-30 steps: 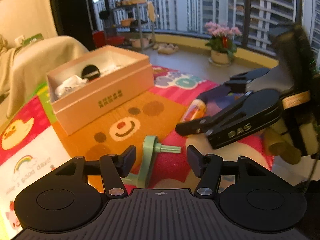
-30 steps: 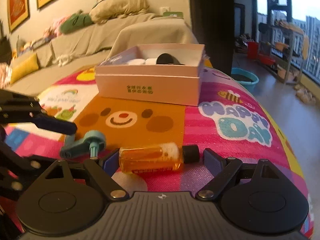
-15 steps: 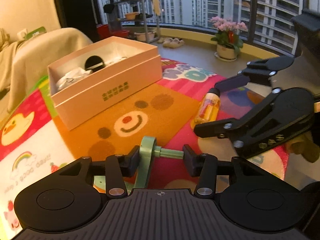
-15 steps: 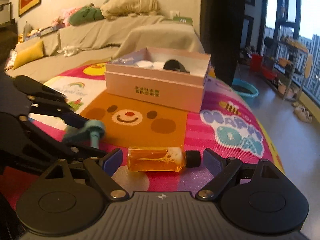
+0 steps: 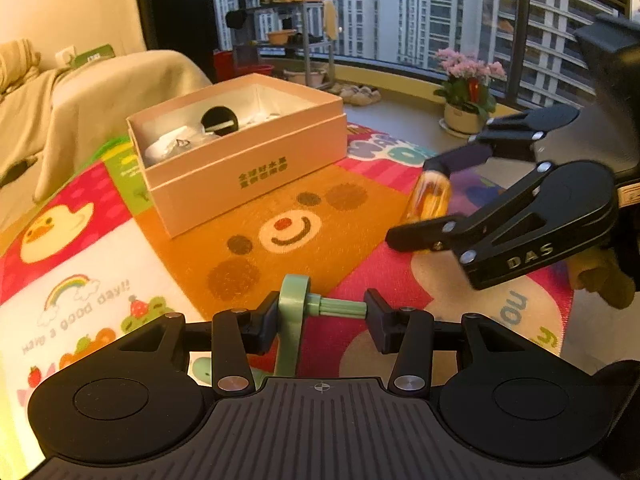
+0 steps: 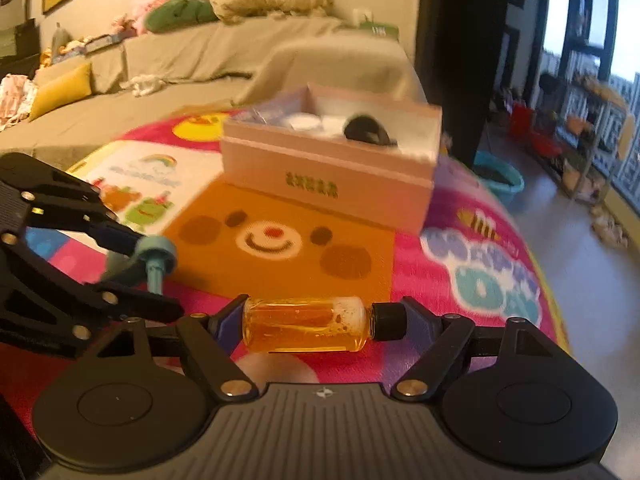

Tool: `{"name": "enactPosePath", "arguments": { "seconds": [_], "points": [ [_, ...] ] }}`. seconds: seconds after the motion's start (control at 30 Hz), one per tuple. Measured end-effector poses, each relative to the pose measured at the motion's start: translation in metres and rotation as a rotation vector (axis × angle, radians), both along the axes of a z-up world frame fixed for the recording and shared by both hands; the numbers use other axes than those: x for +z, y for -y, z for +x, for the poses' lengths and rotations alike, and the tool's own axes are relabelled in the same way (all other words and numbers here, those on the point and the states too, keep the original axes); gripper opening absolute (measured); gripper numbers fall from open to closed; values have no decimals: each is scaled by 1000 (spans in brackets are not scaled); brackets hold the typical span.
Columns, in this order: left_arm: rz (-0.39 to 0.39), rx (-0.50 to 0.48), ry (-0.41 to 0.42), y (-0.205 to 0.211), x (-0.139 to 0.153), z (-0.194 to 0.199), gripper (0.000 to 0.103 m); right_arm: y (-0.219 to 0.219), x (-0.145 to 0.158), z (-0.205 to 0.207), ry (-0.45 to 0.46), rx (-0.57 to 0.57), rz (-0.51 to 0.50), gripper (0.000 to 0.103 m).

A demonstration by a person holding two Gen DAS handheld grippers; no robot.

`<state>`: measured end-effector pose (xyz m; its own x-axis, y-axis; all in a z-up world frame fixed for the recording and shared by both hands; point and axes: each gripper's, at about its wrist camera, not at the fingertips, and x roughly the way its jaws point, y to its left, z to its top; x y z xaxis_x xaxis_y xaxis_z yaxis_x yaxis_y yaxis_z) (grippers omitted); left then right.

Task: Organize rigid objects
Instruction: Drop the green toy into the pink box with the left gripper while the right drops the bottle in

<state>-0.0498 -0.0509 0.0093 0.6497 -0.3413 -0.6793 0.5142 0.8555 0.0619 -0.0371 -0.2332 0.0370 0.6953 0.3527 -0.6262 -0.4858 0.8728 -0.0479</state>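
My left gripper (image 5: 320, 314) is shut on a green plastic crank handle (image 5: 294, 320), pads on its disc and its peg end, held above the play mat. My right gripper (image 6: 314, 322) is shut end to end on a small amber bottle with a black cap (image 6: 308, 324). The right gripper and the bottle (image 5: 430, 196) show at the right of the left wrist view. The left gripper and the handle (image 6: 154, 254) show at the left of the right wrist view. An open pink box (image 5: 240, 152) (image 6: 332, 168) stands beyond, holding a black round thing and white items.
A colourful play mat with a bear face (image 5: 288, 232) covers the surface. A sofa with a beige cover (image 6: 200, 60) is behind the box. A flower pot (image 5: 466, 100), a shelf rack (image 5: 296, 36) and a blue basin (image 6: 500, 176) stand on the floor by the windows.
Both grippers closed: the left on the green handle, the right on the amber bottle. Both objects have come up off the mat.
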Motion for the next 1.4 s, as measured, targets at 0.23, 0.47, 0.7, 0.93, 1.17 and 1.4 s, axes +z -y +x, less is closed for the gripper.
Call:
{"name": "enactPosePath", "arguments": {
  "seconds": [0.23, 0.47, 0.7, 0.93, 1.17, 1.4],
  "points": [
    [-29, 22, 82, -9, 32, -2, 48, -3, 36, -24, 132, 7, -7, 80],
    [-60, 66, 247, -10, 100, 19, 48, 2, 54, -37, 213, 9, 13, 80],
    [-313, 198, 319, -13, 138, 105, 48, 3, 46, -35, 195, 17, 19, 80],
    [-352, 343, 172, -27, 97, 187, 46, 3, 36, -24, 144, -12, 11, 80],
    [-358, 328, 133, -64, 61, 132, 46, -3, 47, 9, 141, -43, 15, 80],
    [-291, 411, 96, -98, 39, 82, 46, -43, 89, 119, 193, -100, 49, 86]
  ]
}}
